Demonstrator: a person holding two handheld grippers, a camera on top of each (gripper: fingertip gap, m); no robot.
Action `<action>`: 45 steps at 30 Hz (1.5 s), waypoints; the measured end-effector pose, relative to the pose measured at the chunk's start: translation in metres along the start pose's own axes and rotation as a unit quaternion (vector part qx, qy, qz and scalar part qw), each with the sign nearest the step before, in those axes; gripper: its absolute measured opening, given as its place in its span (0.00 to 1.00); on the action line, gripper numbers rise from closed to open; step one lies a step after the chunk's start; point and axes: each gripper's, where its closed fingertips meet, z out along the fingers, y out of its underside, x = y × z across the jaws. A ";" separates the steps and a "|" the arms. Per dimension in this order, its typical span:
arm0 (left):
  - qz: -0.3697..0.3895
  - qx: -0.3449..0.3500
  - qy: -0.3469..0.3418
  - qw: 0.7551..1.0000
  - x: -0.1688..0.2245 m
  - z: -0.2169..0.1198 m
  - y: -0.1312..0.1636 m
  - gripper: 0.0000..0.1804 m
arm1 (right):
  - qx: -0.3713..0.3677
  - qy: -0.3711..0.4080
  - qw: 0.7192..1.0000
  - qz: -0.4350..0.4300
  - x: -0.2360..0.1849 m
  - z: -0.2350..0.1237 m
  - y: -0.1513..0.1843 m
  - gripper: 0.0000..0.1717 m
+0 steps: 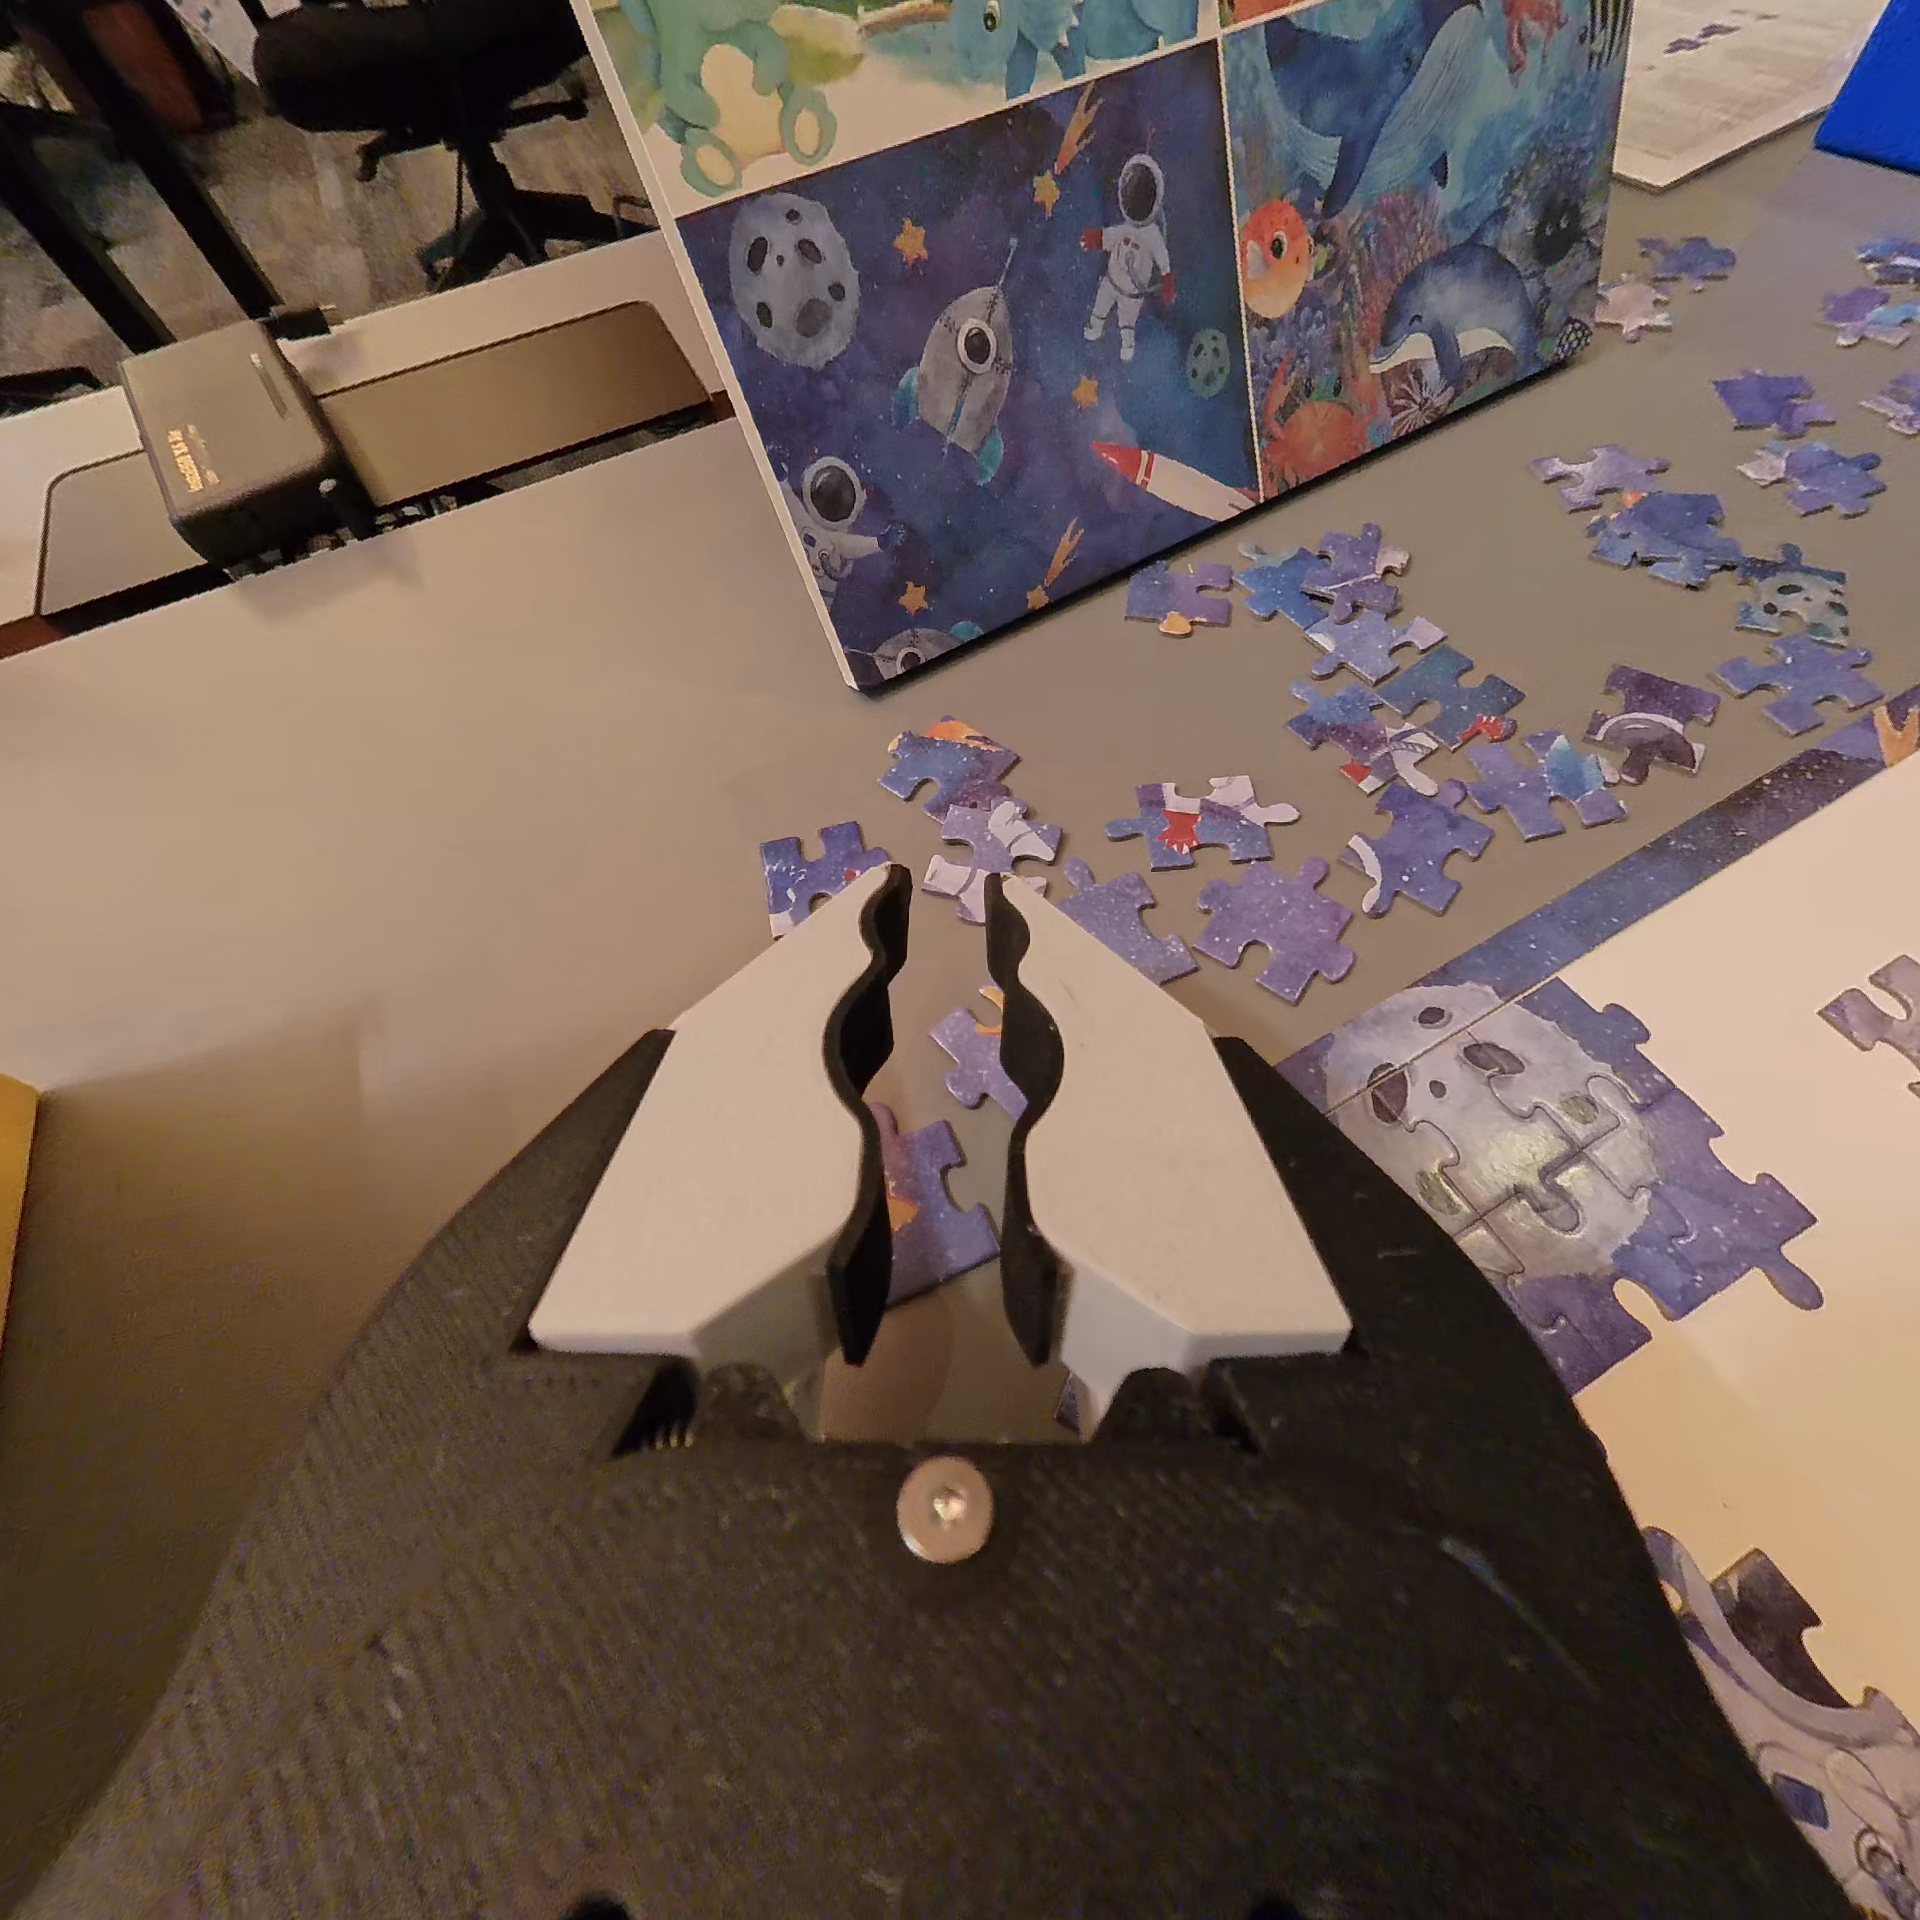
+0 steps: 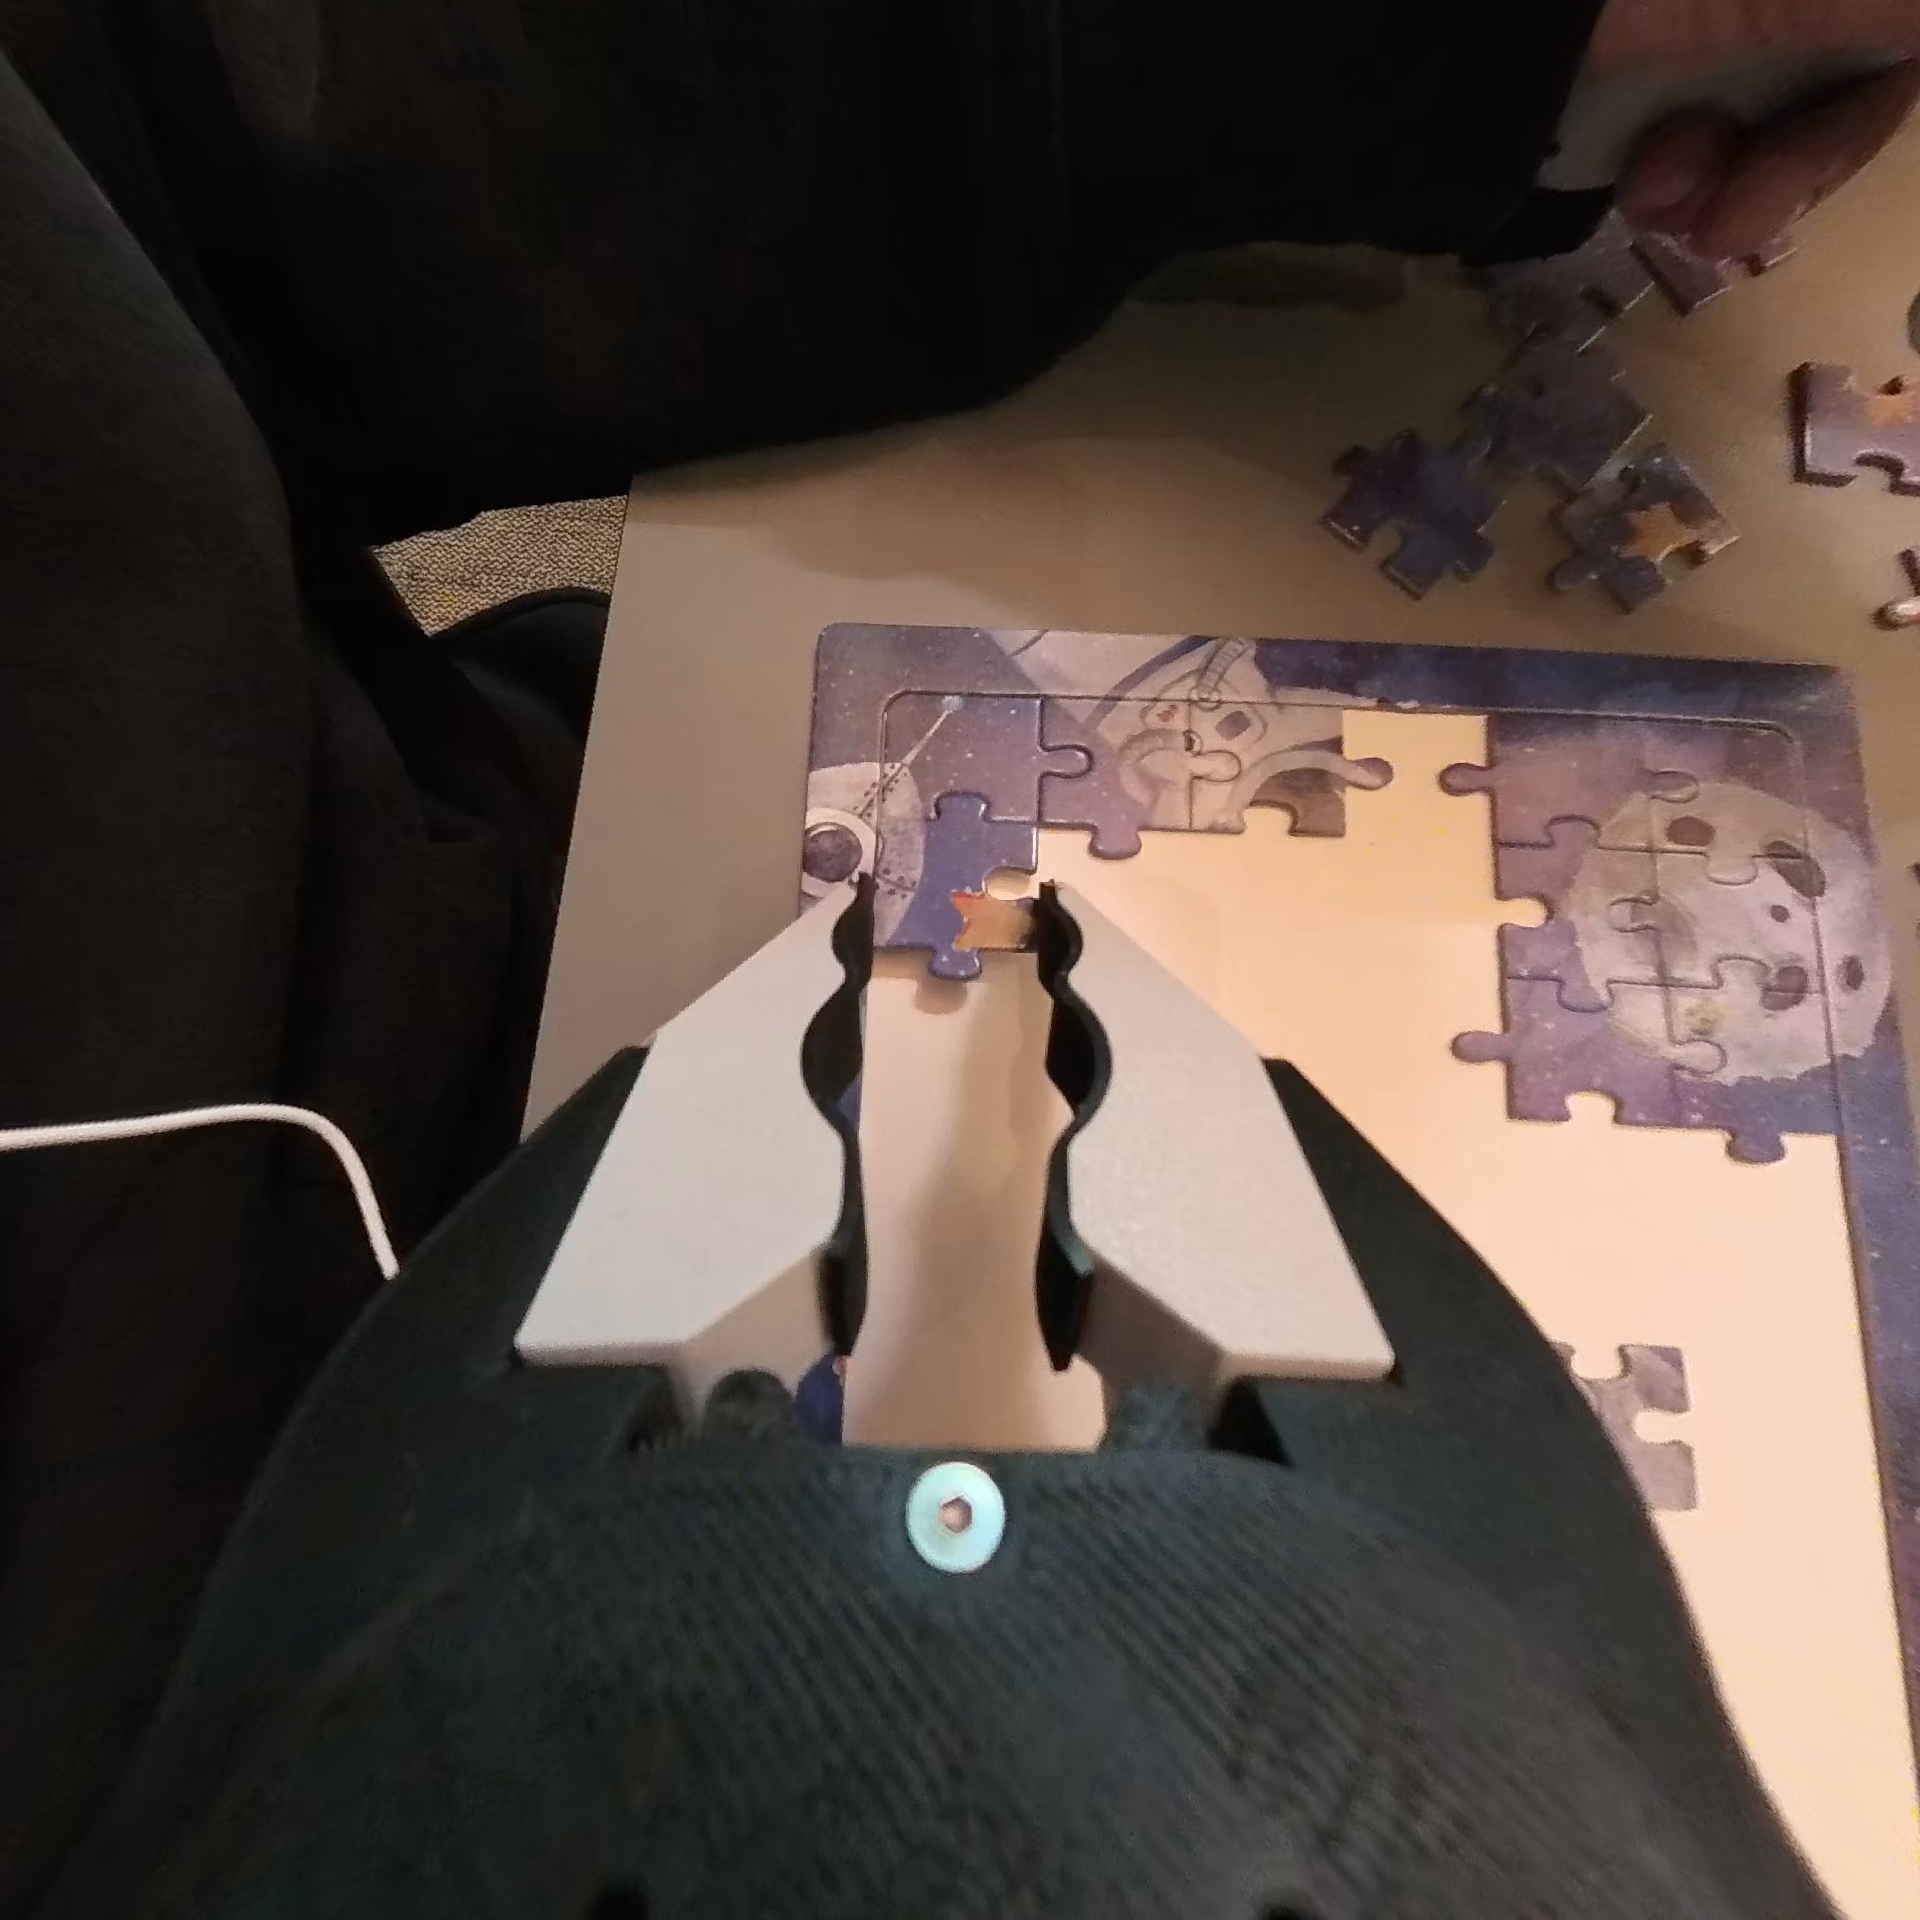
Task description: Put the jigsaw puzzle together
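Note:
My right gripper is shut on a blue puzzle piece with an orange star. The piece sits at the near-left corner of the puzzle tray, its top tab in the corner piece, its bottom tab casting a shadow on the cream base. Joined pieces with a grey moon fill the tray's right side. My left gripper is open with a narrow gap and holds nothing. It hovers over loose blue pieces on the grey table; the nearest piece lies just beyond its fingertips. The tray's blue edge shows in the left wrist view.
A puzzle box with space and sea pictures stands behind many loose pieces. A black device sits at the far left, papers at the far right. More loose pieces, a hand and a white cable show in the right wrist view. Tip to tip, the grippers are about 25 cm apart.

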 end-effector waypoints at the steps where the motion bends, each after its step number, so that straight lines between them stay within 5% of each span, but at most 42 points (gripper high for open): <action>1: 0.000 0.000 0.000 1.000 0.000 0.000 0.000 0.07 | 0.000 0.000 1.000 0.000 0.000 0.000 0.000 0.17; 33: -0.001 0.001 0.001 1.000 0.000 0.000 0.000 0.07 | 0.006 -0.009 1.000 0.015 0.002 0.005 -0.003 0.08; 45: -0.002 0.002 0.000 1.000 -0.001 -0.001 0.000 0.07 | 0.095 0.190 0.976 0.057 0.094 -0.089 0.009 0.08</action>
